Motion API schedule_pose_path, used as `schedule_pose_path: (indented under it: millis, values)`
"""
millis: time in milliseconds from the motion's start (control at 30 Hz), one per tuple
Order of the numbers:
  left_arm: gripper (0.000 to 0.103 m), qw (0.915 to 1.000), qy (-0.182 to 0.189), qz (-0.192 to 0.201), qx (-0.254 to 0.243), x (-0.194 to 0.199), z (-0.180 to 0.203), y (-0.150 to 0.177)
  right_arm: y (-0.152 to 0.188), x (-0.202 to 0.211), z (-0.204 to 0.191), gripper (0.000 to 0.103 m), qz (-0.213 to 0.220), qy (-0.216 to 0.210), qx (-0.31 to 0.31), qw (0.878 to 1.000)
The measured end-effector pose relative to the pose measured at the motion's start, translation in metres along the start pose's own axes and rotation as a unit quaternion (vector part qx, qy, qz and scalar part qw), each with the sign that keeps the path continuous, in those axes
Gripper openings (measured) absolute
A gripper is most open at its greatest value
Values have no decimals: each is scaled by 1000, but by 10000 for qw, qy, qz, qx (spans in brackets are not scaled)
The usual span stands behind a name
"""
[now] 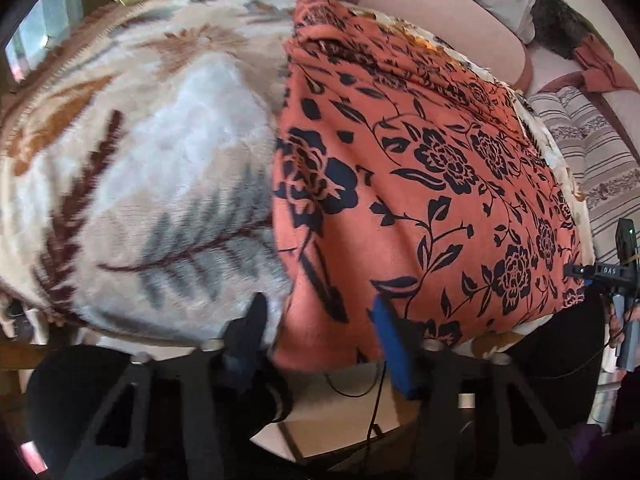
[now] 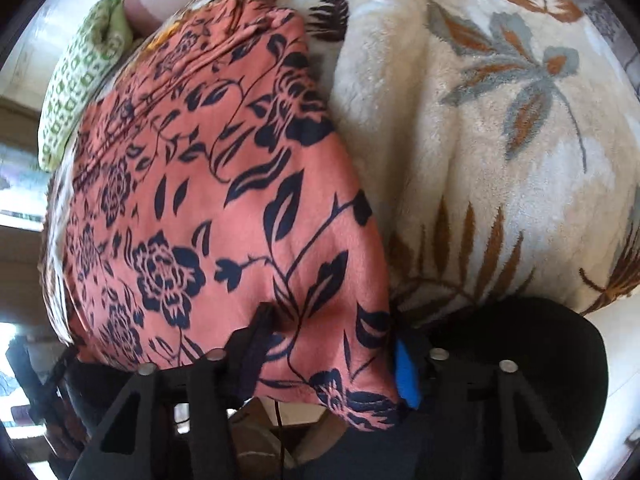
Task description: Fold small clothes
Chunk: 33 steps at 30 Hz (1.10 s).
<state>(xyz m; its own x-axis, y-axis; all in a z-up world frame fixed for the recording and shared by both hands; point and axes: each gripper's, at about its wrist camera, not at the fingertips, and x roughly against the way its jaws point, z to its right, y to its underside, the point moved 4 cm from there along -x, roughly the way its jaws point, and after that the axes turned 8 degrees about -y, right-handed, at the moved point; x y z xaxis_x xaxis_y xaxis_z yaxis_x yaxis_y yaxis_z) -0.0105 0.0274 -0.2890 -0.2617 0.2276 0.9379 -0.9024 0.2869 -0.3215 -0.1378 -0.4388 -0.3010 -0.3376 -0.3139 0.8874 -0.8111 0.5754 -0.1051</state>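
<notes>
on the leaf-print blanket (image 1: 132, 168) lies the orange flowered cloth (image 1: 420, 184). your left gripper (image 1: 316, 320) and right gripper (image 2: 332, 344) both point steeply down, jaws half closed around its near corners.

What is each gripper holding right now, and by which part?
Orange floral cloth: its near edge lies between the fingers of the left gripper at the left corner and the right gripper at the right corner. Whether the pads actually pinch it cannot be told.

"das" on the right claw (image 1: 610, 270)
</notes>
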Motion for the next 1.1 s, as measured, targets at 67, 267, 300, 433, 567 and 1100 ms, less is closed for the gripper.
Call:
schedule_pose_path:
  millis: [67,267,300,433,567,1100]
  values:
    - [31,9997,74,-181,132,-12,-3,-2,3,3,-2,41,-16,42,94,9999]
    - [11,9974,507,-187,487,-9,-15,-3,25,28,-16,14,123,-128,417,9990]
    - [10,9972,524,-191,493,-9,-16,-3,27,33,-22,14,184,-184,481,9985]
    - [16,9980,376,-230,451,-11,-13,-4,26,27,-18,14,105,-305,274,9991]
    - [42,9988,339,-259,260,-12,2,-8,25,21,-8,17,-101,-431,-77,9990]
    - [6,9927,1164,70,301,6,11,-57,4,47,-27,11,371,-1589,280,9862]
